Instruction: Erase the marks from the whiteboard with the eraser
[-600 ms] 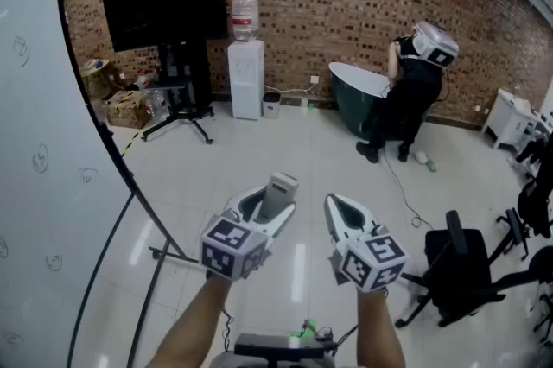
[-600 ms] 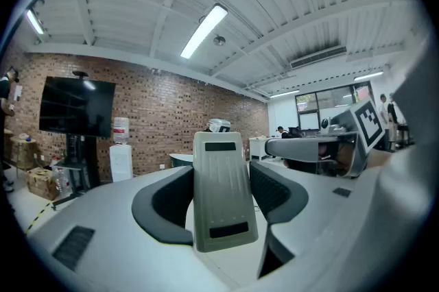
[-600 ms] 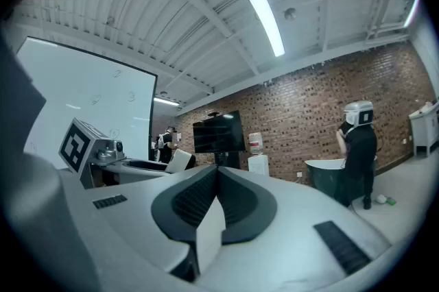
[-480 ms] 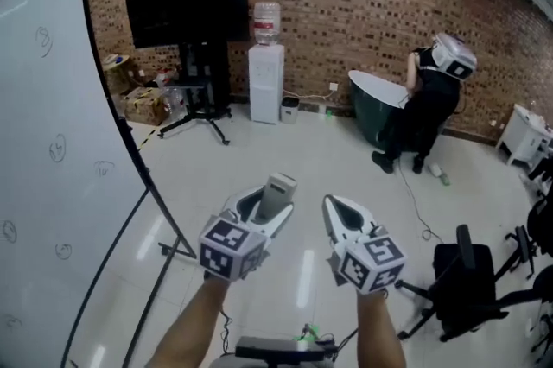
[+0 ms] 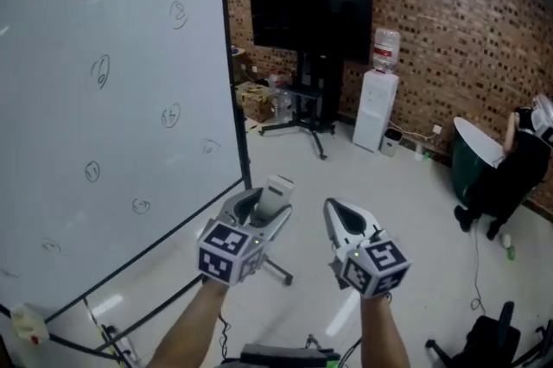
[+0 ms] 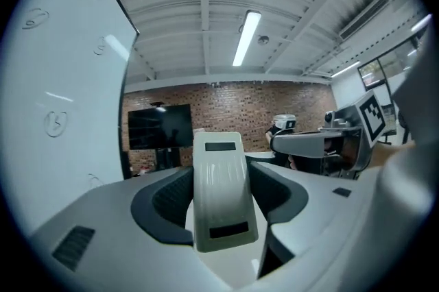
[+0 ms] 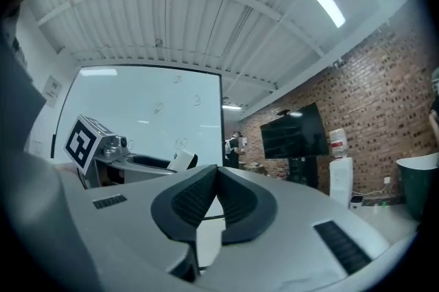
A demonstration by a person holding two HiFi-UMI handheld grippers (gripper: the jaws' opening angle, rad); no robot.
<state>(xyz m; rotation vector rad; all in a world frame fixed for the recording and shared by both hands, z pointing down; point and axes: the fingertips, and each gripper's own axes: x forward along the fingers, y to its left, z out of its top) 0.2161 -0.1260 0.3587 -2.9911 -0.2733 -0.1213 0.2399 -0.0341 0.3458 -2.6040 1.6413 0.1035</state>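
Holding the eraser [image 5: 277,193] clamped between its jaws, our left hand-held gripper [image 5: 263,211] points toward twelve o'clock. The whiteboard [image 5: 112,185] stands at ten o'clock, well apart from the eraser. Our right hand-held gripper [image 5: 346,224] has its jaws together on nothing. Small scribbled marks [image 5: 170,116] dot the board from top to bottom. We judge this to be the approach, with wiping not yet begun. Next we must swing the eraser toward ten o'clock, lay a flat face against the board, and press evenly.

The whiteboard [image 5: 112,124] is smooth and glossy, the brick wall [image 5: 467,21] rough, the floor [image 5: 380,185] shiny, and the eraser [image 6: 218,195] matt plastic.
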